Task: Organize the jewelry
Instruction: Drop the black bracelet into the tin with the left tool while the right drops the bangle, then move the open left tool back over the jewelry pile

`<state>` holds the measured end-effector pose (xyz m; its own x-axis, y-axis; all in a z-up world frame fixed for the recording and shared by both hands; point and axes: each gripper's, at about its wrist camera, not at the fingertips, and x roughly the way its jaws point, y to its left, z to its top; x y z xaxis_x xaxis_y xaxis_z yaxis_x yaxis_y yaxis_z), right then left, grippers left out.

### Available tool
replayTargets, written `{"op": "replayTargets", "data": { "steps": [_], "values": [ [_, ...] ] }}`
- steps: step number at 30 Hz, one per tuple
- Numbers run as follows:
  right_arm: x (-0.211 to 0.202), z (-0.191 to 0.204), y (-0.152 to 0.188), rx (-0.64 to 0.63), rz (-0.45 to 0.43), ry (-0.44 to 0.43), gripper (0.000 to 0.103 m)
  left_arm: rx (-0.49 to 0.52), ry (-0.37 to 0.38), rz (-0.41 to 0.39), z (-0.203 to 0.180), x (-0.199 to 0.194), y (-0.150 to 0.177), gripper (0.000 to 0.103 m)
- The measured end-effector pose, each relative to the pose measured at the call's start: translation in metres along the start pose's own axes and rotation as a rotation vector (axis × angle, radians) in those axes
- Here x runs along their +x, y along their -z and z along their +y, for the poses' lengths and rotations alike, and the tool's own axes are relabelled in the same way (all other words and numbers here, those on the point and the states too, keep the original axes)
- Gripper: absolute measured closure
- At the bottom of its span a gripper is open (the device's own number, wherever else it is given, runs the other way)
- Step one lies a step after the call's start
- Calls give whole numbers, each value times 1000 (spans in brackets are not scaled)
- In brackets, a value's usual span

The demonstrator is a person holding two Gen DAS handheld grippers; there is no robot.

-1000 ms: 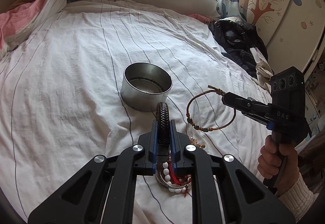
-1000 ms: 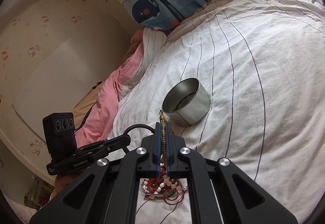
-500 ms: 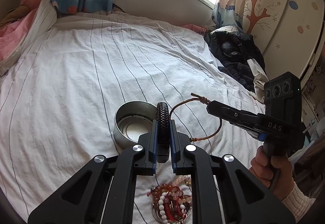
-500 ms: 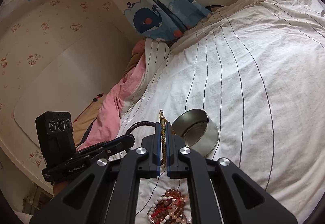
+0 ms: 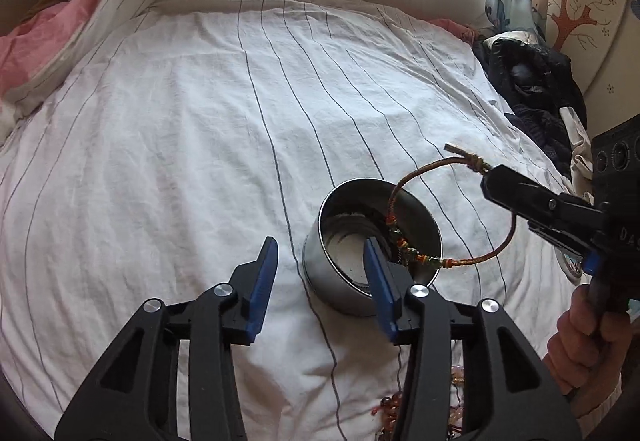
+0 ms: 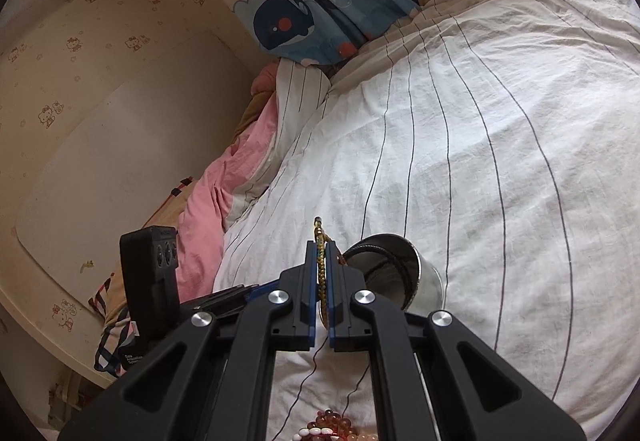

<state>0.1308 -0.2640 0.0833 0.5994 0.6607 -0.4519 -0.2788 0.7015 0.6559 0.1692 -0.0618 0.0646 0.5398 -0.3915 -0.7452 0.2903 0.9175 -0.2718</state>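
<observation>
Hanging over the round metal tin (image 5: 372,253), the cord bracelet (image 5: 452,217) is pinched at its knotted end by the right gripper (image 6: 321,273), whose fingers are pressed together on the cord. In the left wrist view the loop droops from the knot, and its beaded lower part seems to sit just above the tin's near rim; I cannot tell if it touches the metal. The left gripper (image 5: 320,281) has its fingers spread wide and holds nothing; it hovers just beside the tin, with its right finger in front of the tin's wall. In the right wrist view a dark braided bracelet (image 6: 400,263) lies inside the tin, against the wall. More beaded jewelry (image 6: 328,425) lies in a small heap on the striped white bedsheet (image 5: 180,145), near the person, not yet sorted.

The step in hand is, I judge, putting the cord bracelet into the tin. The next move calls for bringing the knot lower and more over the middle of the tin, so the whole loop falls inside and does not catch on the rim, and then spreading the right fingers.
</observation>
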Motion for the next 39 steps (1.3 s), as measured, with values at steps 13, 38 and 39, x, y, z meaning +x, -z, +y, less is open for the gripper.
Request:
{"op": "replayTargets", "data": {
  "steps": [13,38,39],
  "values": [
    [0,5,17,-98,33,304,74,51,-185,-70,-2,-37,12,21],
    [-32,6,114,-192,232,413,49,316,-193,-16,-47,-66,102,8],
    [-29,7,116,-206,241,424,49,328,-162,-20,-51,-68,103,8]
  ]
}}
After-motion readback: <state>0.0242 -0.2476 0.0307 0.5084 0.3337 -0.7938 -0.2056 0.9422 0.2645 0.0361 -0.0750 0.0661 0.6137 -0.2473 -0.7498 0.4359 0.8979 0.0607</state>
